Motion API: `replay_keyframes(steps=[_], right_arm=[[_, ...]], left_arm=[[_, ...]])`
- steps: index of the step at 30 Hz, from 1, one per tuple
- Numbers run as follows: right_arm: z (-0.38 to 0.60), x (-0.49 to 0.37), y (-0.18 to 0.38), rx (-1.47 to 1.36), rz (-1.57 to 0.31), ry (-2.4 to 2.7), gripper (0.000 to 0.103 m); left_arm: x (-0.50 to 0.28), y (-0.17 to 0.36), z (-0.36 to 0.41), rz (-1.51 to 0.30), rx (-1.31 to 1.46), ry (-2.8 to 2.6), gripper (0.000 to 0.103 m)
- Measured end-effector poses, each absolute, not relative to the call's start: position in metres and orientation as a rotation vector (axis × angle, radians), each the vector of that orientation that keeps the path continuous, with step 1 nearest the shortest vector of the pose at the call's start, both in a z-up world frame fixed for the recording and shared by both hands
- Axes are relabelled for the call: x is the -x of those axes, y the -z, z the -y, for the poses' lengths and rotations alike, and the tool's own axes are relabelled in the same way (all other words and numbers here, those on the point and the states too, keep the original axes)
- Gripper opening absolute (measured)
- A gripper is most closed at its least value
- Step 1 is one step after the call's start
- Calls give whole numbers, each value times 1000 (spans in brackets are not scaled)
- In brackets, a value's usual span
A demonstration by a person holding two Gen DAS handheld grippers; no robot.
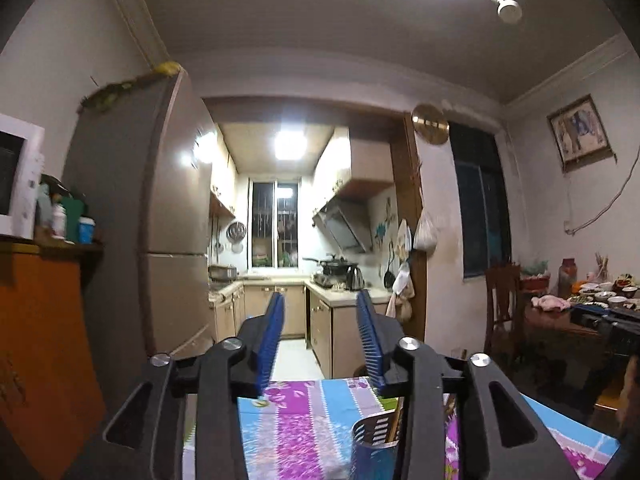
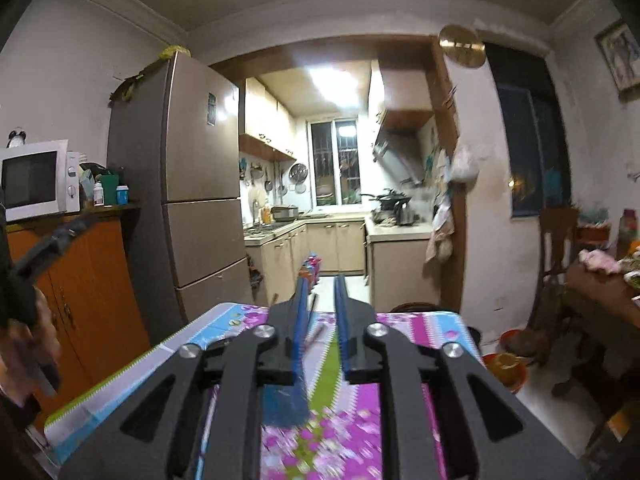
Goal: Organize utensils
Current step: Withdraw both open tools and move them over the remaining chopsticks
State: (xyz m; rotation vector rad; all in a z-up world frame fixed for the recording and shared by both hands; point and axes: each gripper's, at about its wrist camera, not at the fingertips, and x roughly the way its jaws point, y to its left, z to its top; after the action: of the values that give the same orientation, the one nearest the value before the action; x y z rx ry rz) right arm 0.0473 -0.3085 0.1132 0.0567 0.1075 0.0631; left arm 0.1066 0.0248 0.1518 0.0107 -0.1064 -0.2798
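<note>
Down low, blue utensil holder (image 1: 374,446) w/ sticks inside sits on floral table (image 1: 296,420), below left gripper (image 1: 320,300), jaws spread. Right gripper (image 2: 322,284) jaws nearly together, thin stick (image 2: 312,336) between; grip unclear.

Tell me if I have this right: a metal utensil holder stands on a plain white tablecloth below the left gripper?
Not quite. The tablecloth is not plain white: it is floral, in purple, blue and green, as the left wrist view shows. The utensil holder does stand on it below the left gripper.
</note>
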Motion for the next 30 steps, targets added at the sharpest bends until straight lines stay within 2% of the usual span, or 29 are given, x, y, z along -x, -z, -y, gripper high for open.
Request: replay_keyframes(steps=[2,6,12,17,23,30], right_arm=[[317,-14,-108,-45,-109,-30,25],[315,34,-83,-32,-169,-1,25],[277,85,-22,21,-318,34,25],[246,98,24,33,-447,-1,25],[203,111,80,126,-536,-51,25],[166,125,116,233,-549,-120,25]], left_arm=[[-79,-149,-45,107,-3,262,53],[-36,-131,-71,54,-10,254,54],[17,-76,-78,-56,-117,235,54],[51,-16,-75,-174,-211,232,54],[77,62,-83,-387,-170,271,54],[106,99,-63,-428,-207,313,53]])
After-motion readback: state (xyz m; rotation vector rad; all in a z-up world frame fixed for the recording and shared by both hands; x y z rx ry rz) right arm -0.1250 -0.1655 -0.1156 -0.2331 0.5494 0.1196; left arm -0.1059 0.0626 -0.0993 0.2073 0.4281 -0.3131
